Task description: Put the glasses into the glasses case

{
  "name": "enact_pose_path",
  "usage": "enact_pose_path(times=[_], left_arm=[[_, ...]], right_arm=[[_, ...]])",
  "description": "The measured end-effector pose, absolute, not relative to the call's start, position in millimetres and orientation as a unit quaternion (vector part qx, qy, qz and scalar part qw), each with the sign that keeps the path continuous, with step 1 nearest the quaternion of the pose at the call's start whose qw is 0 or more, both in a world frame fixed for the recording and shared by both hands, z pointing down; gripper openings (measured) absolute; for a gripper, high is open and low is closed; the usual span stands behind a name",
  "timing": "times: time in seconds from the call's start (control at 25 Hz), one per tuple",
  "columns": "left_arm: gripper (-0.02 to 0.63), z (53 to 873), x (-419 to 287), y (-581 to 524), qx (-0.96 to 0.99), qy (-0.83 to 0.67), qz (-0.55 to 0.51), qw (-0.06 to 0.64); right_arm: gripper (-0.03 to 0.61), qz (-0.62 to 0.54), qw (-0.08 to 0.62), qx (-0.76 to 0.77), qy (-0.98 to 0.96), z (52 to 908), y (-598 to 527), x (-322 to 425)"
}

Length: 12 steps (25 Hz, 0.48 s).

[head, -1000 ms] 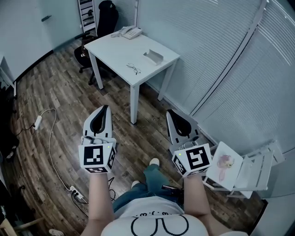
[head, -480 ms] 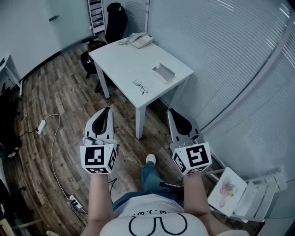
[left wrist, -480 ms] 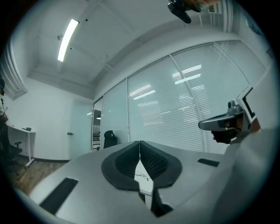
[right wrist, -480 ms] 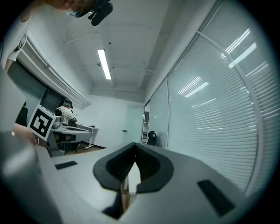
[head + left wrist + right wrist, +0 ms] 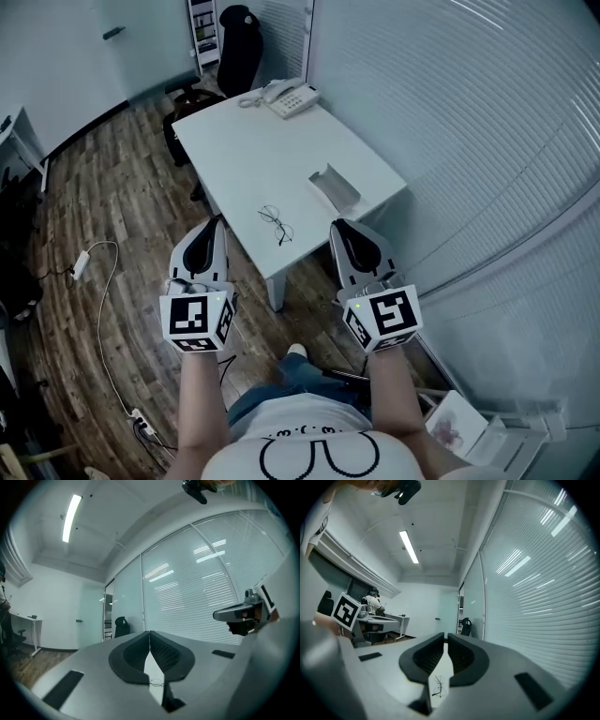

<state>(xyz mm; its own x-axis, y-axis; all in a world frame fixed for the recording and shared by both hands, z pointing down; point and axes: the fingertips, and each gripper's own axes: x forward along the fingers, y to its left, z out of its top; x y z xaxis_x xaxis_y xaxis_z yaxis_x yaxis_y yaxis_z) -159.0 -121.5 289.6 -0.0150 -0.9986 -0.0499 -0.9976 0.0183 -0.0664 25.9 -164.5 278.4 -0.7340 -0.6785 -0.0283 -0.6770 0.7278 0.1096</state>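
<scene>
**Glasses.** The glasses (image 5: pixel 277 225) lie on the bench (image 5: pixel 246 150) near its front corner, with bare surface all round them. Both gripper views show them low between the jaws, some way ahead. Whether the arms are folded cannot be told.

**Handling (judgement).** The frame is thin wire, so it is likely light, easily bent and apt to slide on the smooth top. The lenses would scratch or smear under the pads. The soundest hold is across the bridge or at a hinge corner, with light pressure and not on a lens.

**Case.** The case (image 5: pixel 334 189) lies to the right of the glasses, apart from them and close to the bench's right edge. It appears to be open.

**Tools.** The left tool (image 5: pixel 215 223) has its jaws closed together and holds nothing. The right tool (image 5: pixel 341 228) is likewise closed and empty. Both are held level short of the glasses and touch nothing. Either must open before a pick-up.

**Surroundings.** A phone (image 5: pixel 292 97) sits at the bench's far end and a chair (image 5: pixel 239 58) stands beyond it.
</scene>
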Motion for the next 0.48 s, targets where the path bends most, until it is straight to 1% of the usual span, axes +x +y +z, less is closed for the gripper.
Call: enact_pose_path(times=[0.04, 0.08, 0.12, 0.28, 0.48], left_arm=[[0.018, 290.1, -159.7, -132.4, -0.698, 0.715, -0.007, 0.039], [0.018, 290.8, -160.0, -142.1, -0.696, 0.717, -0.009, 0.037], [0.017, 291.9, -160.2, -150.8, -0.695, 0.718, -0.011, 0.036], [0.017, 300.3, -162.9, -176.2, -0.690, 0.723, -0.022, 0.030], [0.017, 316.4, -179.4, -196.0, -0.685, 0.727, -0.036, 0.011]], right_arm=[[0.051, -0.050, 0.006, 0.357, -0.933, 278.2, -176.0, 23.9], [0.178, -0.045, 0.006, 0.350, -0.936, 278.7, -186.2, 21.7], [0.268, -0.043, 0.009, 0.344, -0.938, 280.1, -195.7, 19.9], [0.268, -0.042, 0.029, 0.331, -0.942, 294.4, -223.9, 12.1], [0.268, -0.007, 0.048, 0.321, -0.946, 321.1, -248.0, -6.2]])
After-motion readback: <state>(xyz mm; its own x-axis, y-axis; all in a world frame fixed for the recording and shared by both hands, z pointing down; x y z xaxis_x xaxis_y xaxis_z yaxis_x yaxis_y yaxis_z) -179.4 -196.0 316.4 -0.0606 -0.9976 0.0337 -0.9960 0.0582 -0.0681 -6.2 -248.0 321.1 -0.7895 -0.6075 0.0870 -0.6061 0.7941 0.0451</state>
